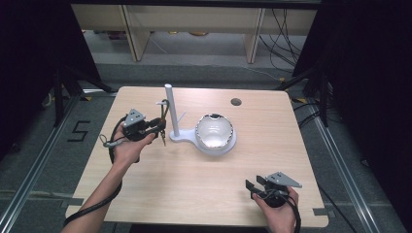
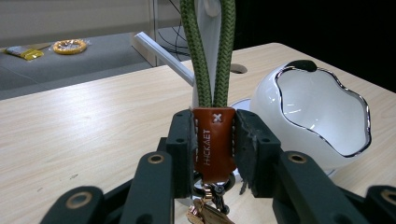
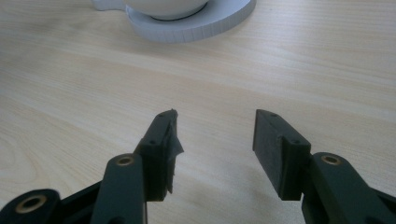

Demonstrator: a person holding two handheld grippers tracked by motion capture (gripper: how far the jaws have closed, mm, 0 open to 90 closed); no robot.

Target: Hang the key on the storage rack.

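Beside the white post stand (image 1: 171, 116), the left gripper (image 2: 215, 140) clamps the brown leather tab (image 2: 213, 142) of a green cord keychain (image 2: 208, 51), whose loop rises vertically to a peg overhead. Right gripper (image 3: 215, 135) rests open, well apart, on the surface (image 1: 194, 179).

The right gripper (image 3: 215, 140) hangs low over the pale wooden table (image 3: 70, 93), its two black jaws spread apart with bare wood showing in the gap between them. Well beyond the jaws, at the far edge, sits a round white base (image 3: 205, 25) with the underside of a white bowl (image 3: 163, 7) resting on it.
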